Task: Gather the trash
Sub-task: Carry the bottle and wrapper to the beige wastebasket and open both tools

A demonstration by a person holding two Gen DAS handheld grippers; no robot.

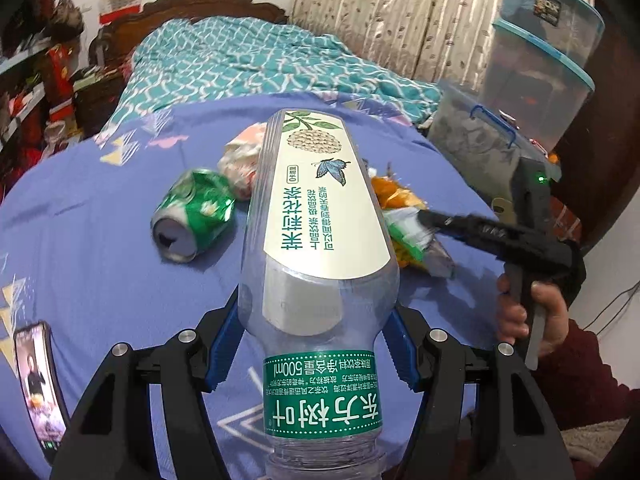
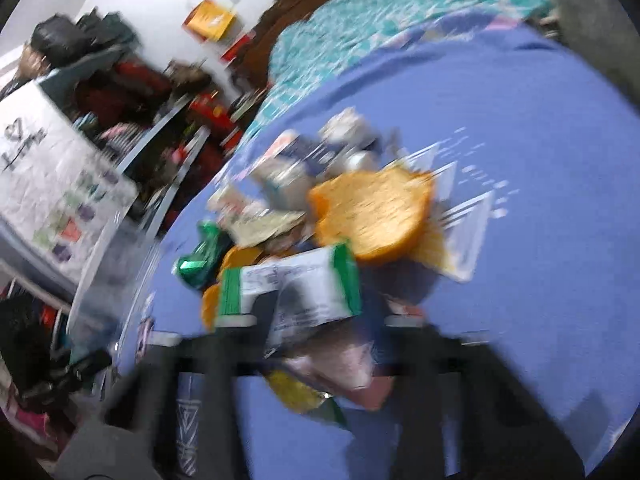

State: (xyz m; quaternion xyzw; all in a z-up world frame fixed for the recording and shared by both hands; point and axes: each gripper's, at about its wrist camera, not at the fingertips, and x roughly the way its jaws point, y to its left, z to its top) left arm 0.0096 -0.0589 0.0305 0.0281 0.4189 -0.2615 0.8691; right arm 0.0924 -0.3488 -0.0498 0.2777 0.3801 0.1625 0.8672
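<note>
My left gripper [image 1: 316,340] is shut on a clear plastic bottle [image 1: 320,208] with a cream and green label, held by its shoulder above the blue bedsheet [image 1: 100,260]. Behind it lie a crushed green can [image 1: 192,216], a crumpled paper wad [image 1: 240,164] and orange wrappers [image 1: 394,196]. My right gripper [image 1: 428,218], held by a hand [image 1: 516,312], reaches in from the right with its jaws closed on a green-and-white wrapper [image 1: 404,236]. The blurred right wrist view shows that wrapper [image 2: 288,292] between the right gripper [image 2: 320,320] fingers, with an orange bag [image 2: 372,212] and the green can [image 2: 200,256] beyond.
A phone [image 1: 38,380] with a lit screen lies on the sheet at the lower left. A teal quilt [image 1: 240,60] covers the far end of the bed. Clear storage boxes [image 1: 480,140] stand stacked at the right, and cluttered shelves [image 1: 36,80] line the left side.
</note>
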